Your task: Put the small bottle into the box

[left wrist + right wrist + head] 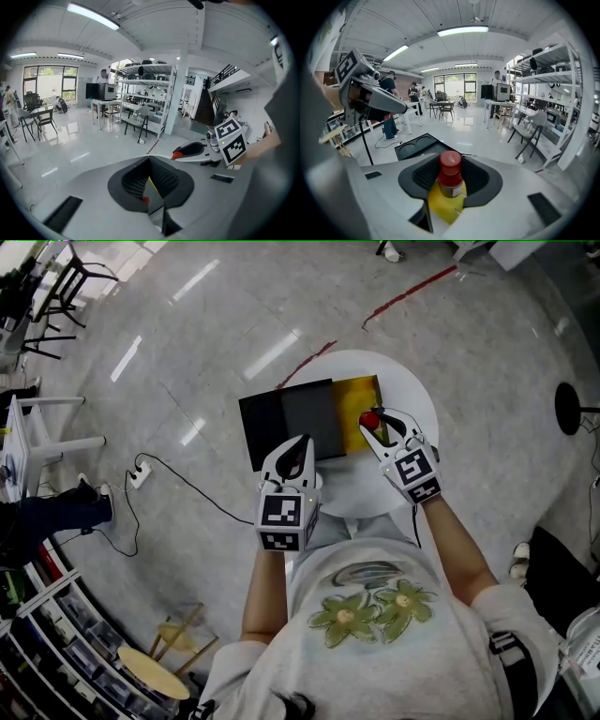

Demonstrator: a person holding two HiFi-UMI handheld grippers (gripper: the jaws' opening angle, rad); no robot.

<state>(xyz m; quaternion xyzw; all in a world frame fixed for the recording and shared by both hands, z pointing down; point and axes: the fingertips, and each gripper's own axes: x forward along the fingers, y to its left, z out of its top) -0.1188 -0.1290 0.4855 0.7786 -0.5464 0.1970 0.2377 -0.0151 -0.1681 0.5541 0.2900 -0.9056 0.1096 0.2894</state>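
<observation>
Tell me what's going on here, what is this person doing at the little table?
A person stands over a round white table with a gripper in each hand. The right gripper has its jaws closed on a small red-capped bottle, holding it over the yellow-lined part of an open black box. The left gripper, jaws shut and empty, hangs by the box's near edge.

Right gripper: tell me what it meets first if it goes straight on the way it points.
Probably the yellow lining of the open black box, right under the small red-capped bottle that the right gripper holds; depth is unclear.
</observation>
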